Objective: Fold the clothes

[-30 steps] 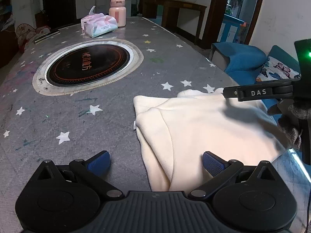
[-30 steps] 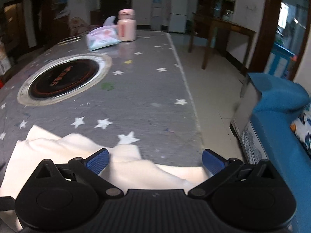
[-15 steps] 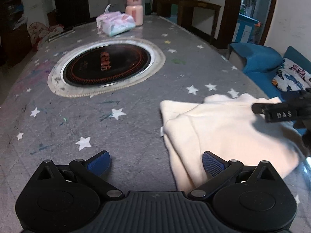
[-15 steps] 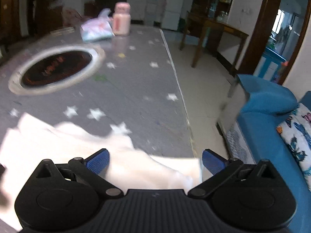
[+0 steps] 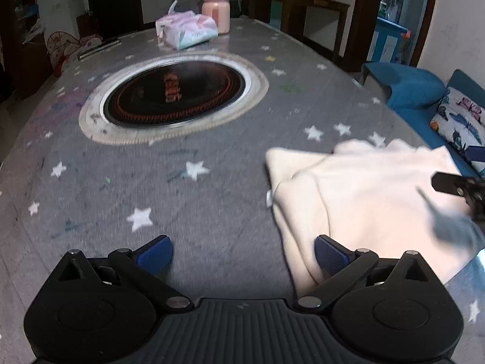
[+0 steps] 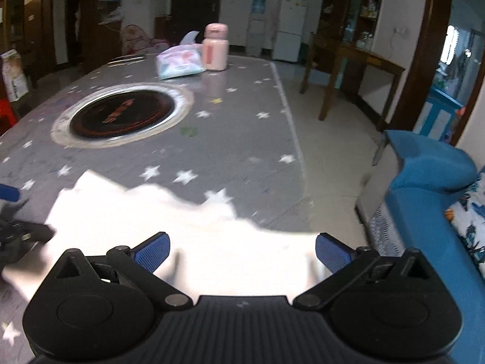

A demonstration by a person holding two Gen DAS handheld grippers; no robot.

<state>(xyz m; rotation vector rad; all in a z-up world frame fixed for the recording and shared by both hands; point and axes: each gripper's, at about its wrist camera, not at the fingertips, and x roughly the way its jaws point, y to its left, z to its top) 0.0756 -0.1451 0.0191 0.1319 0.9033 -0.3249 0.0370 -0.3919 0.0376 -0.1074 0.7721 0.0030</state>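
Both grippers, left and right, hover with jaws spread over a cream garment on the starred table; squaring its edges first would suit the next fold.

garment: cream white, plain
tablecloth: grey with white stars, a few yellow and green marks
cooktop: black glass, red-orange ring and lettering, silver rim
bottle: pale pink, darker pink label
tissue pack: white with pink and light blue print
left gripper: black body, blue fingertip pads
right gripper: black body, blue fingertip pads
sofa: bright blue
cushion: white with coloured butterflies
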